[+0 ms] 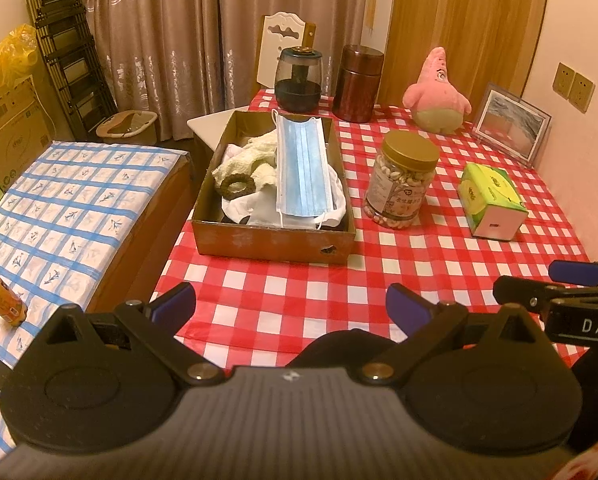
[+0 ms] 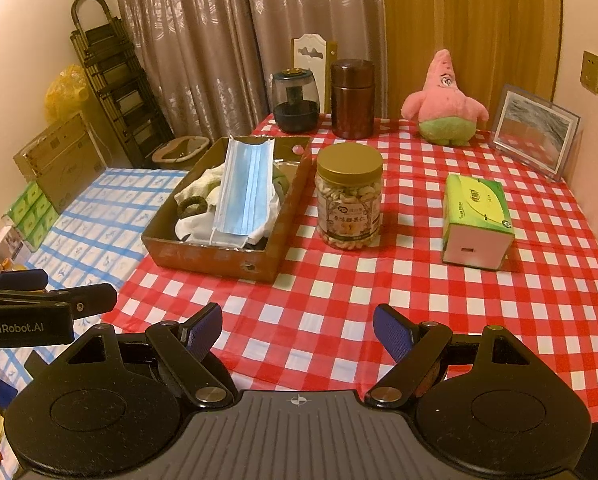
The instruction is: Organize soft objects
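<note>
A cardboard box stands on the checked table. In it lie a blue face mask, a cream towel, white cloth and a dark ring. A pink starfish plush sits upright at the back of the table, outside the box. My left gripper is open and empty above the table's near edge. My right gripper is open and empty to its right.
A nut jar, a green tissue pack, a picture frame, a brown canister and a dark glass jar stand on the table. A lower blue-checked surface lies left.
</note>
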`<action>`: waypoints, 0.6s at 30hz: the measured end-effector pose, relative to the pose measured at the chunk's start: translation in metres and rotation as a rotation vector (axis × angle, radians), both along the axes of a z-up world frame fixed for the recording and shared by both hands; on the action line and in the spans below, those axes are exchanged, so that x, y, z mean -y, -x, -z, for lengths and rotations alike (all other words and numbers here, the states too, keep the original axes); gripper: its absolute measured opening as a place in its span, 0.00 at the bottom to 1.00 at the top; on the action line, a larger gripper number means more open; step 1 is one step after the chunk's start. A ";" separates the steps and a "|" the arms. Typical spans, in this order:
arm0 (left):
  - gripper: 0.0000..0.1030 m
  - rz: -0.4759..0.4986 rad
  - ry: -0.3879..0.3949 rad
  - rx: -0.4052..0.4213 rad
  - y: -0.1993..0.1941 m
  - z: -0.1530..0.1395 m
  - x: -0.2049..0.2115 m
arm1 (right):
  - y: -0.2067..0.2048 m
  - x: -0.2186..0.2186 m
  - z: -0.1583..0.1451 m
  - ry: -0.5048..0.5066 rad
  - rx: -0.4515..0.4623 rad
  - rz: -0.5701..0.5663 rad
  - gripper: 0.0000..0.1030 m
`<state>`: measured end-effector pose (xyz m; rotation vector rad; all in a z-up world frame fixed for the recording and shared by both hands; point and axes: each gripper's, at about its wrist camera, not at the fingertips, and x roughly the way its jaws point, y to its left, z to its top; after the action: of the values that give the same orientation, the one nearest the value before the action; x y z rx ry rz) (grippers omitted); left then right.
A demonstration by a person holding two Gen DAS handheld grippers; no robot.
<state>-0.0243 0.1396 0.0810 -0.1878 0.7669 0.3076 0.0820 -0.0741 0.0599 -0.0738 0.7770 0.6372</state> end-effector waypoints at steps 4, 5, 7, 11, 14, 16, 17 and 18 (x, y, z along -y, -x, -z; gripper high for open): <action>0.98 0.000 0.000 0.001 0.000 0.000 0.000 | -0.003 0.000 0.000 0.000 -0.002 0.003 0.80; 0.98 0.000 0.000 0.000 0.001 0.001 0.000 | -0.003 0.000 0.000 0.001 -0.001 0.002 0.80; 0.98 -0.001 0.000 0.000 0.000 0.001 0.000 | -0.003 0.000 0.000 0.000 -0.001 0.003 0.80; 0.98 0.000 0.000 0.001 0.001 0.001 0.000 | -0.003 0.000 0.000 0.001 -0.002 0.003 0.80; 0.98 -0.001 -0.001 0.001 0.001 0.001 0.000 | -0.002 0.000 0.000 -0.001 0.000 0.004 0.80; 0.98 -0.001 -0.001 0.002 0.001 0.001 0.000 | -0.003 0.001 0.001 -0.001 0.000 0.004 0.80; 0.98 -0.001 0.000 0.001 0.001 0.001 -0.001 | -0.003 0.001 0.001 0.000 0.001 0.004 0.80; 0.98 -0.001 0.000 0.001 0.001 0.001 -0.001 | -0.003 0.001 0.001 -0.001 0.000 0.004 0.80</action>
<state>-0.0252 0.1402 0.0803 -0.1884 0.7660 0.3081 0.0854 -0.0750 0.0593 -0.0717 0.7765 0.6333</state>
